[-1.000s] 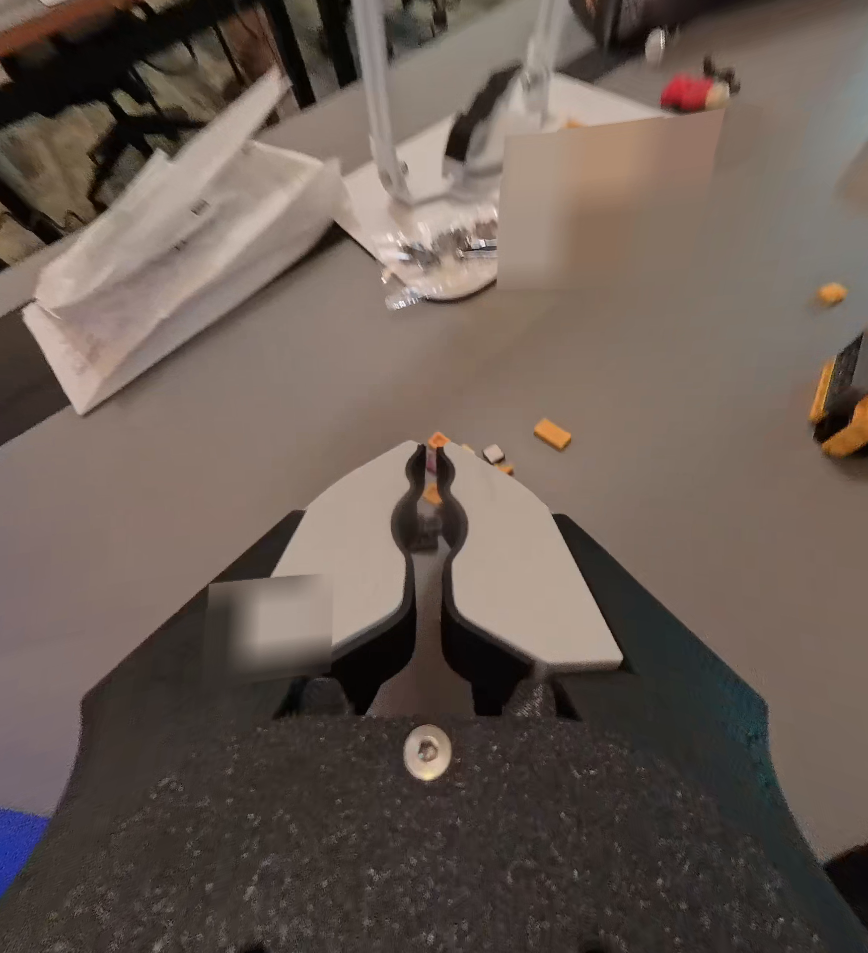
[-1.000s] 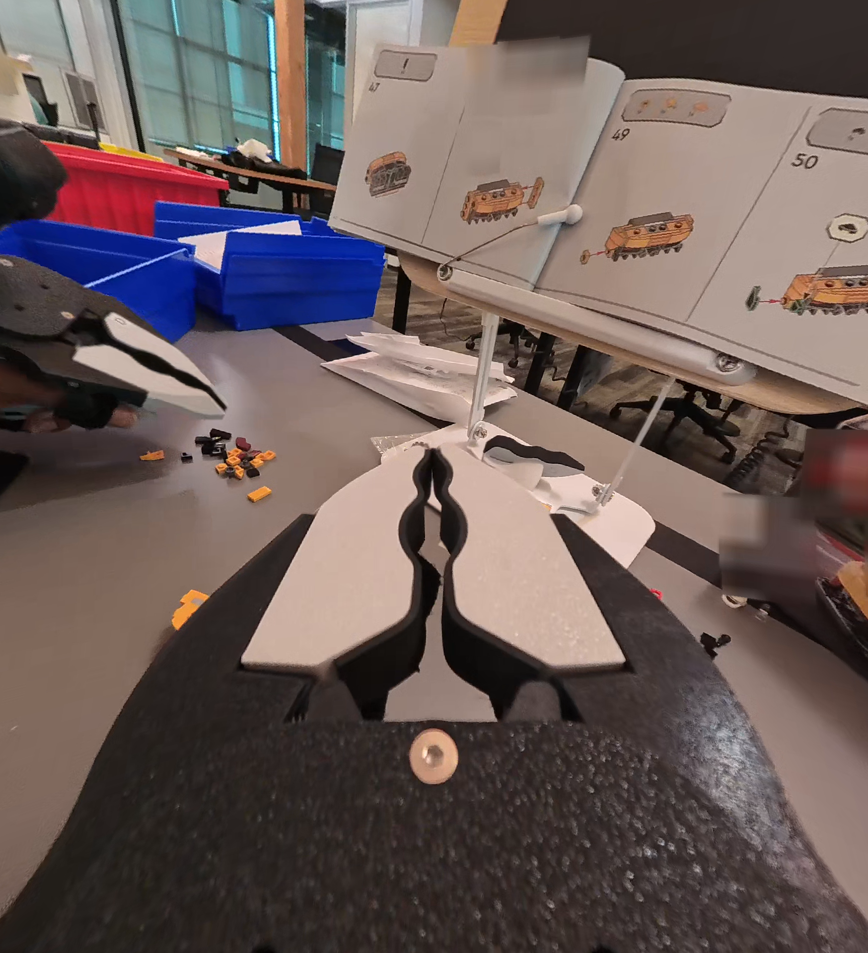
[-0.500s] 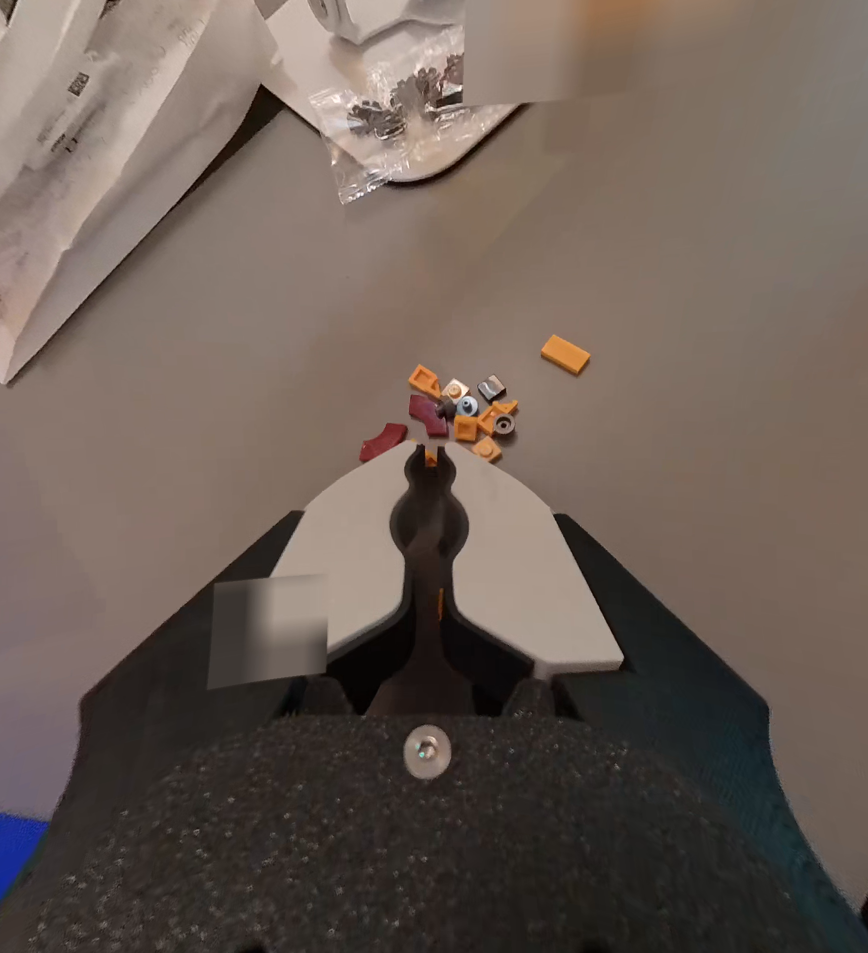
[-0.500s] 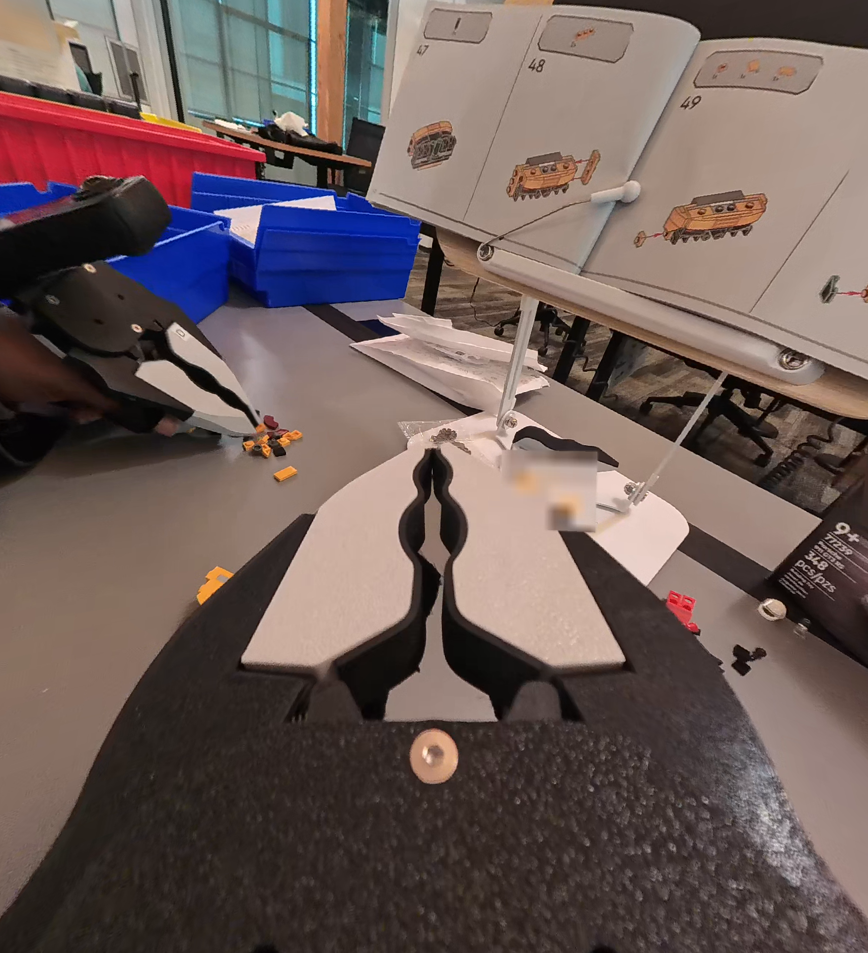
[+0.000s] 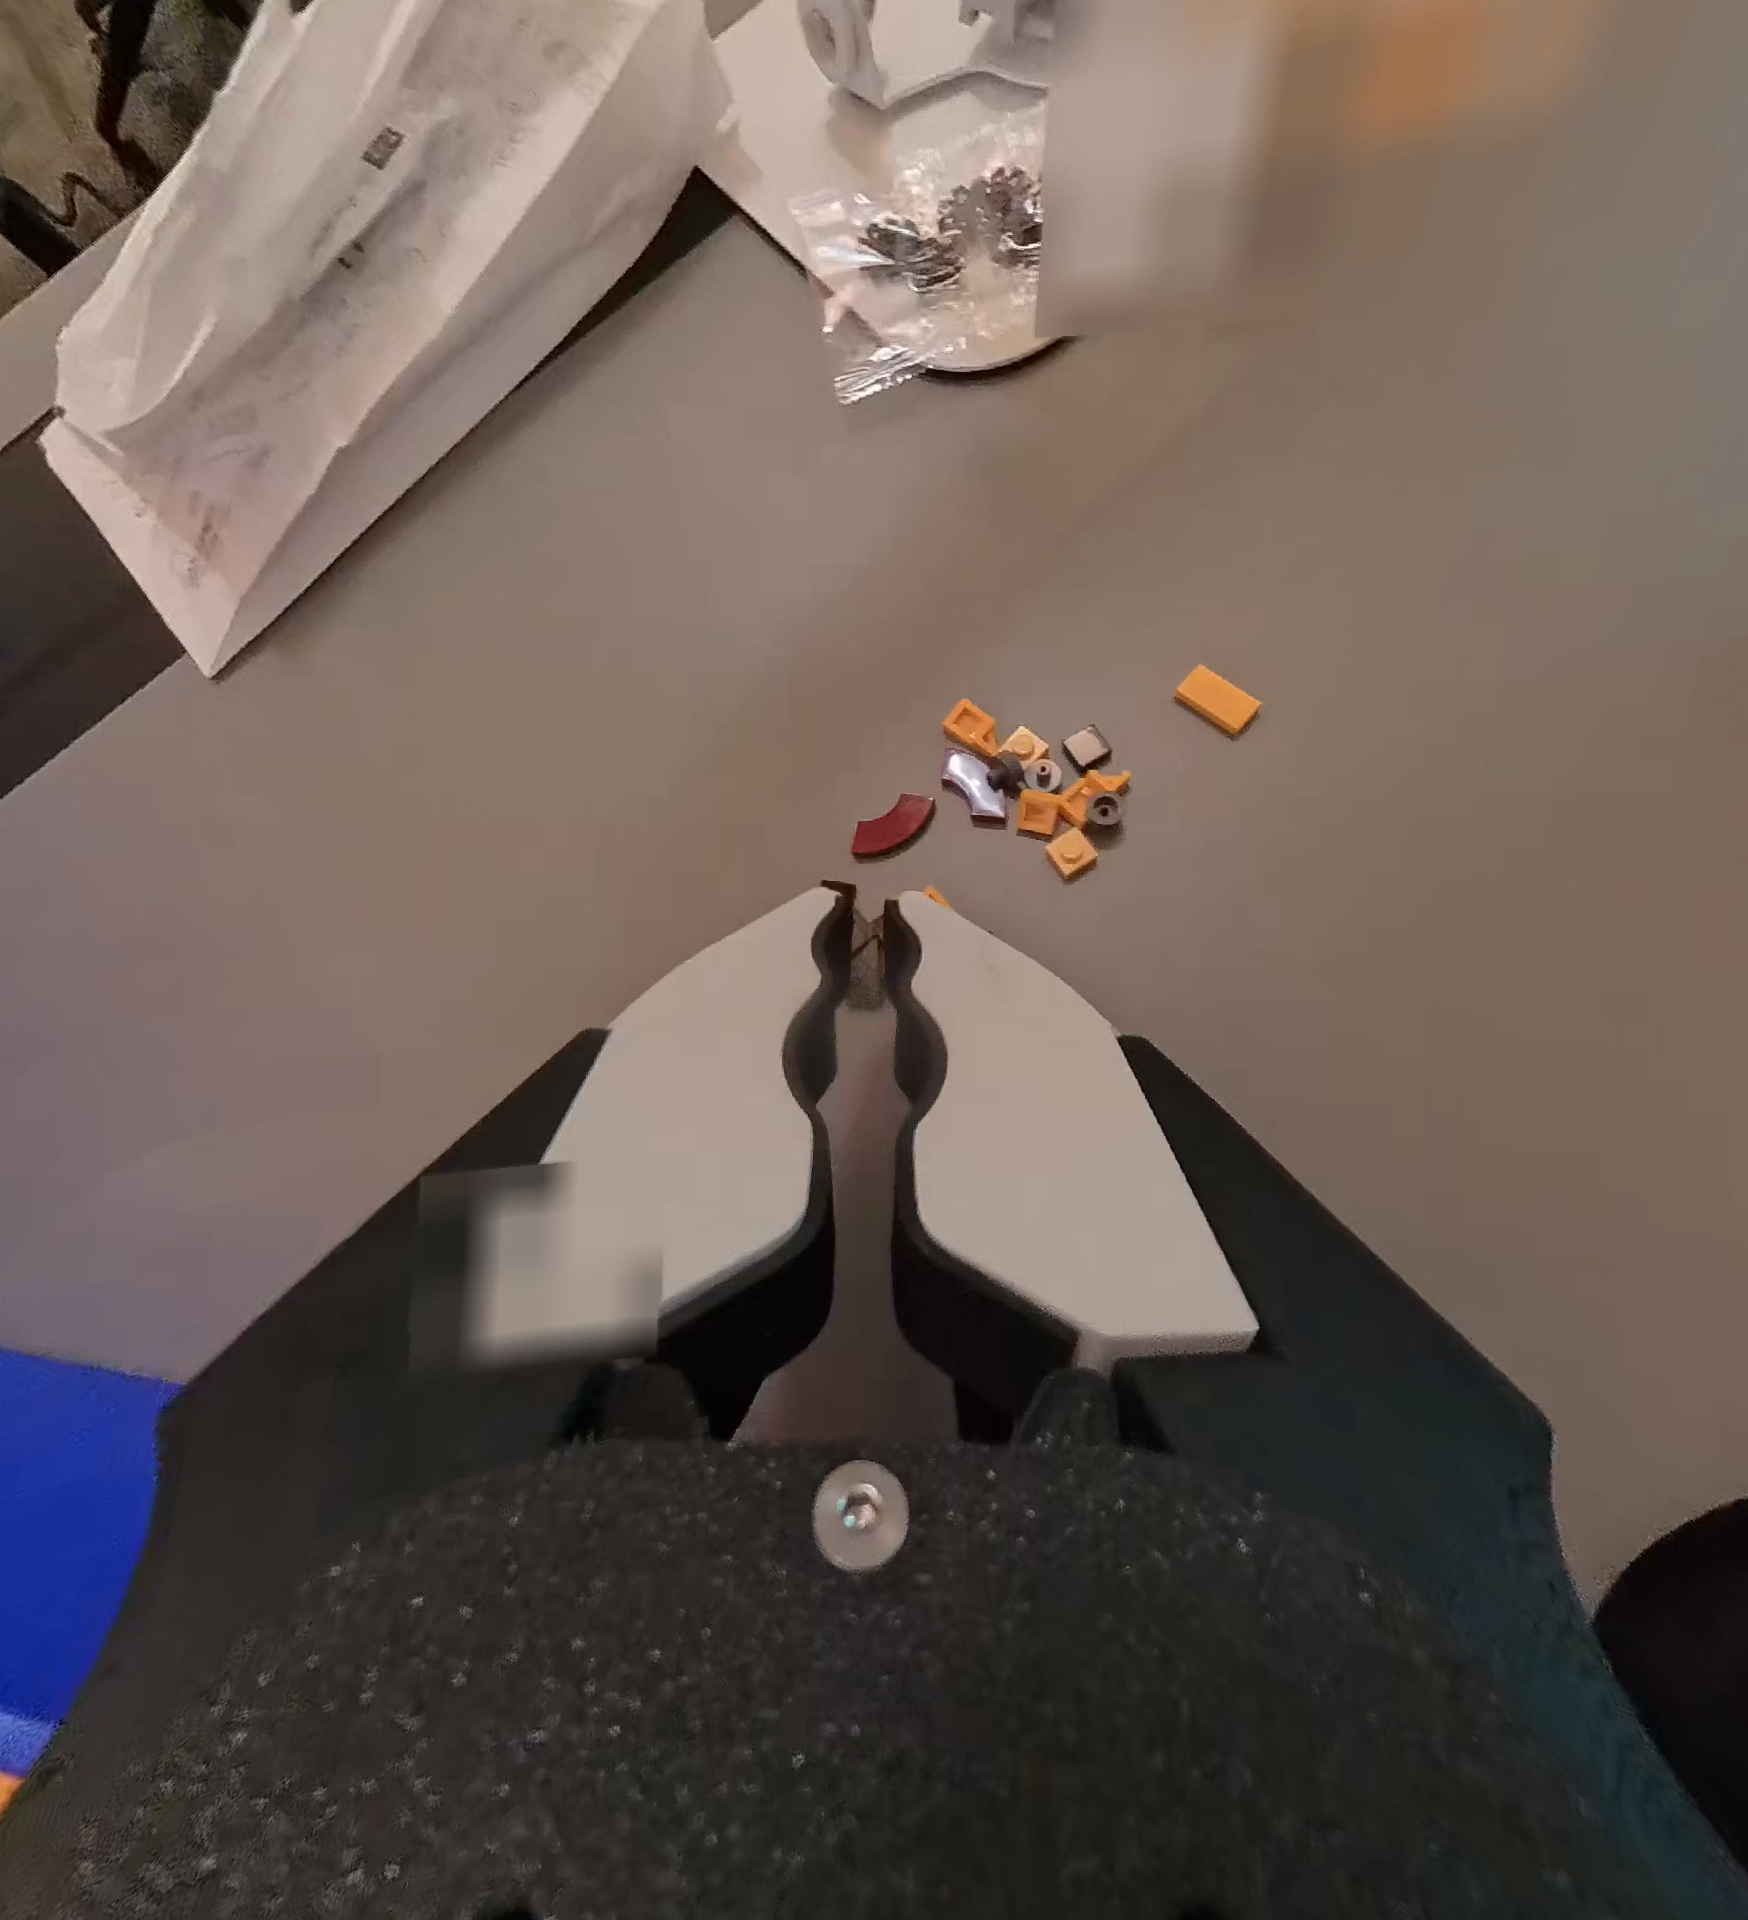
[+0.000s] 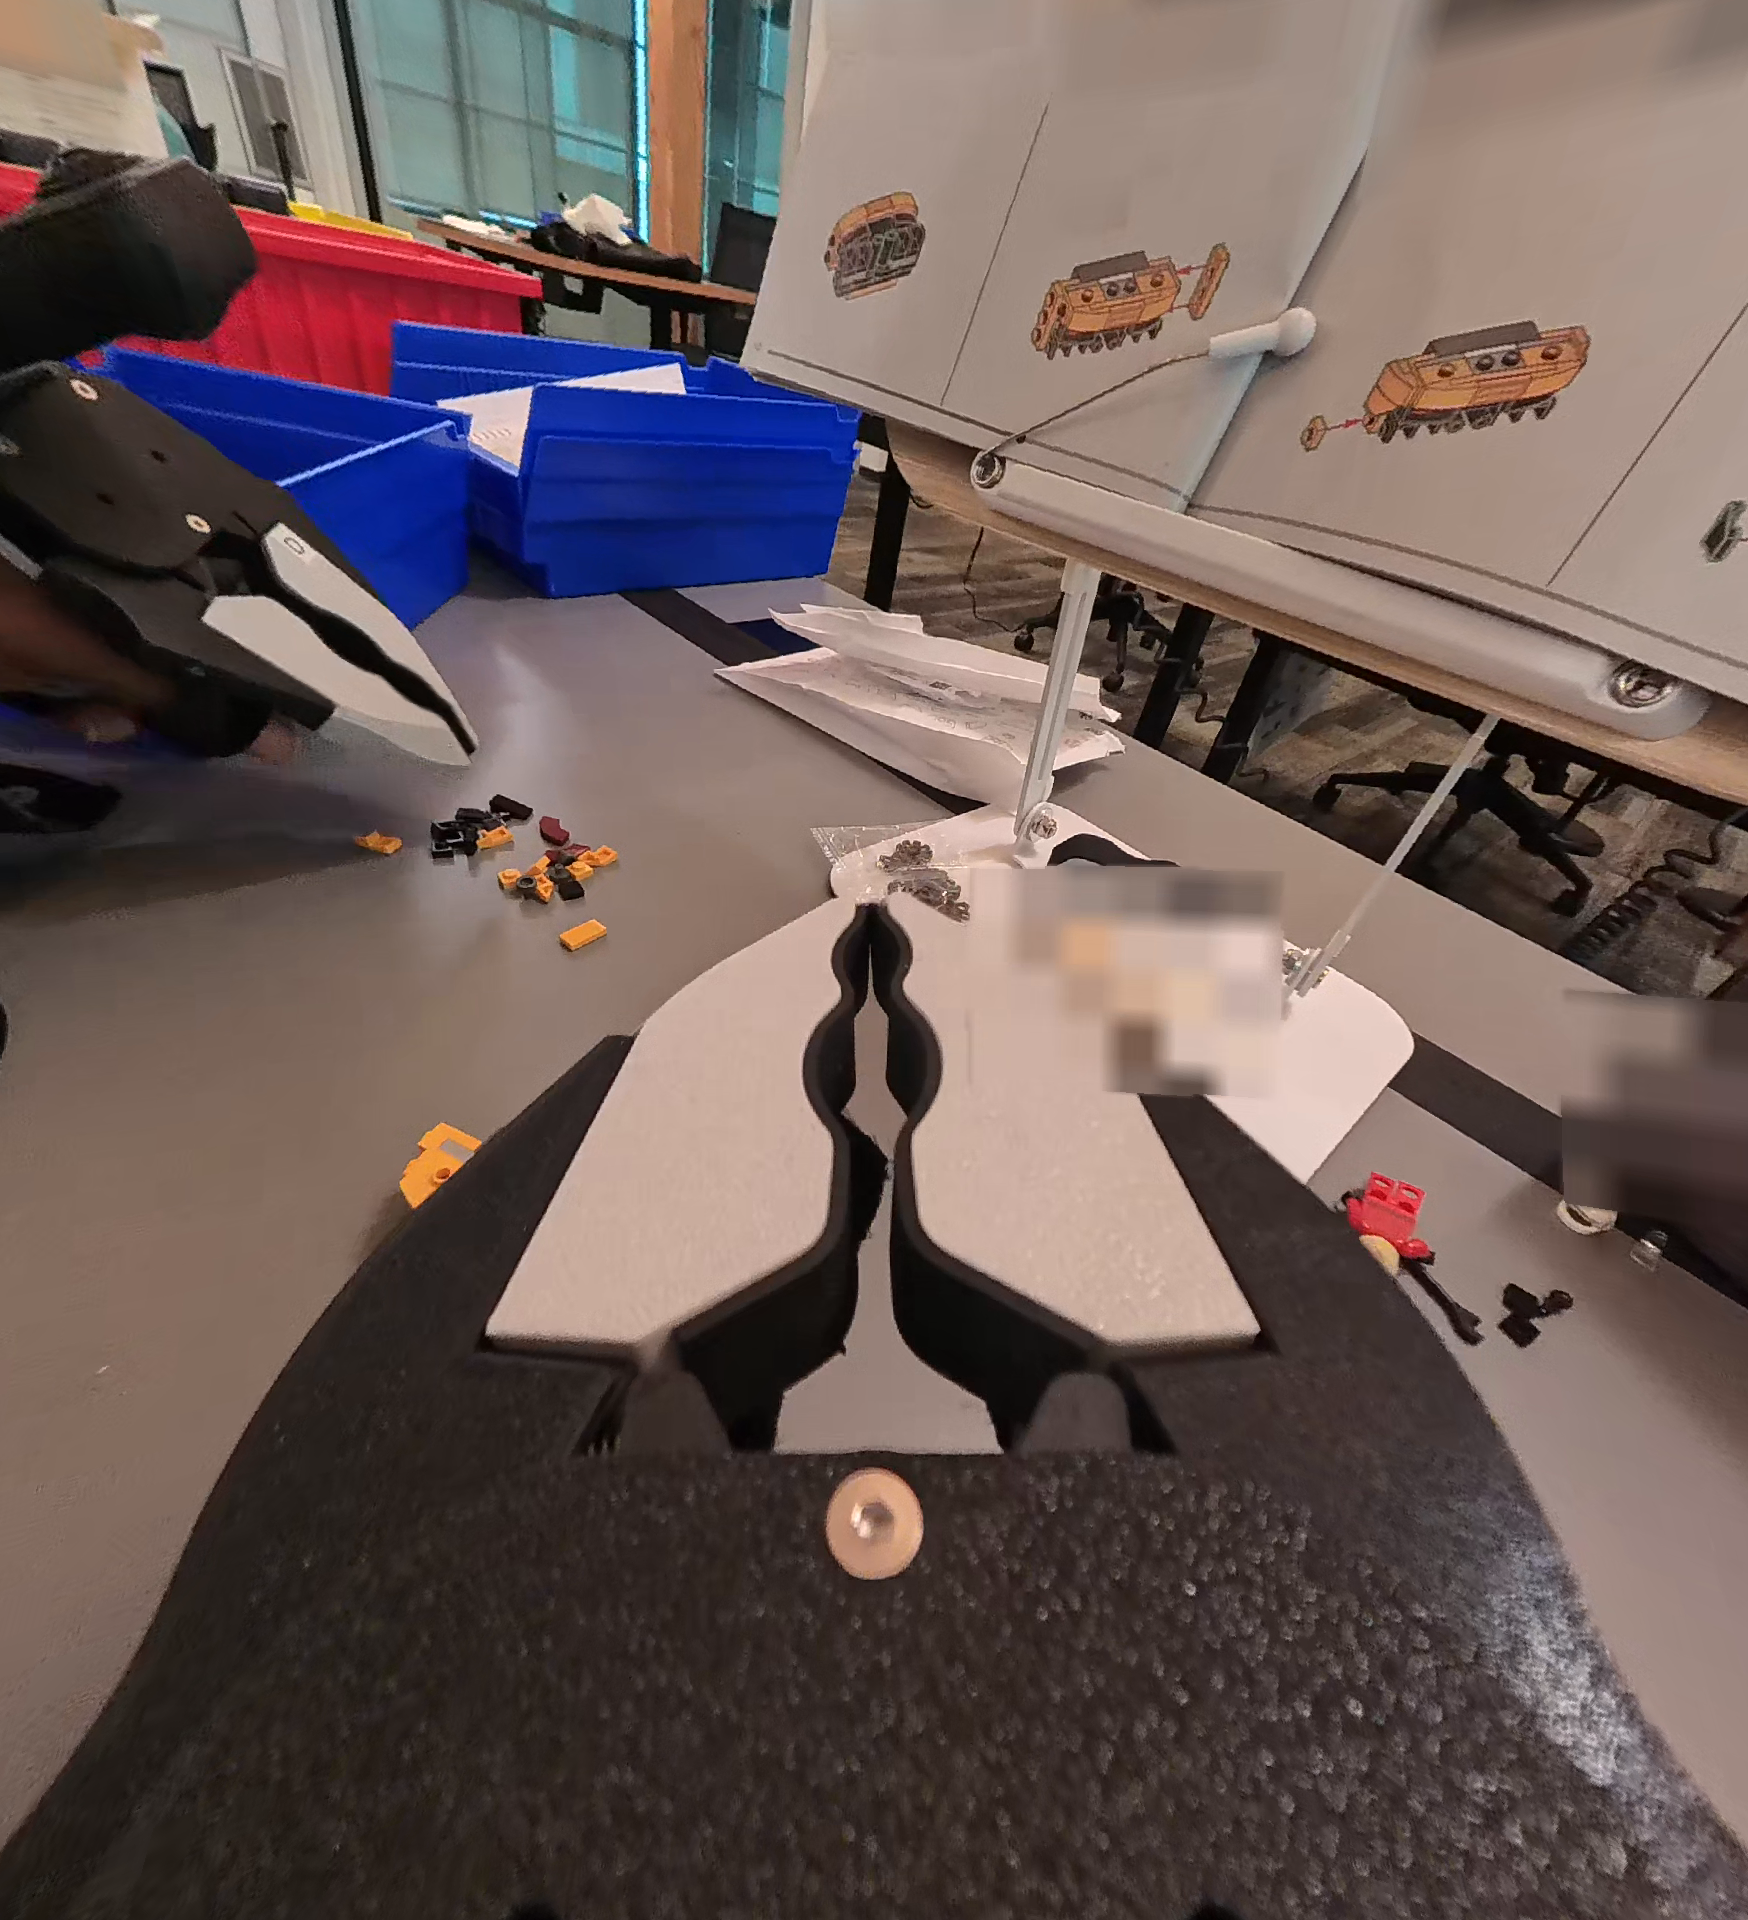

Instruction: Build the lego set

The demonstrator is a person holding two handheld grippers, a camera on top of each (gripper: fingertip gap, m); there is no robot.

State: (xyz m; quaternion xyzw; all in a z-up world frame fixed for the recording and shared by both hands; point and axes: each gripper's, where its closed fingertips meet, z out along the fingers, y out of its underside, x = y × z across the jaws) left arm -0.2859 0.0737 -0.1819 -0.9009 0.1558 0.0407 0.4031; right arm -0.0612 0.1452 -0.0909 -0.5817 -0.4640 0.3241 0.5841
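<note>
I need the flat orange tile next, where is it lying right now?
In the left wrist view the flat orange tile lies alone on the grey table, just right of the pile of small pieces, ahead-right of the left tool.

**Materials and surfaces on the tabletop**

We see a matt grey tabletop (image 5: 537, 779), smooth, with a soft sheen. The left tongs (image 5: 868, 914) and right tongs (image 6: 870, 914) have bodies of black grainy plastic, rough like foam, and pale grey finger plates with a fine matt texture; each carries a shiny metal screw. The small lego pieces (image 5: 1041, 795) are glossy plastic, and a dark red curved piece (image 5: 891, 826) reflects light. A clear crinkled plastic bag (image 5: 927, 260) shines. The white paper bags (image 5: 330, 291) look creased. The blue bins (image 6: 641, 488) are smooth plastic.
</note>
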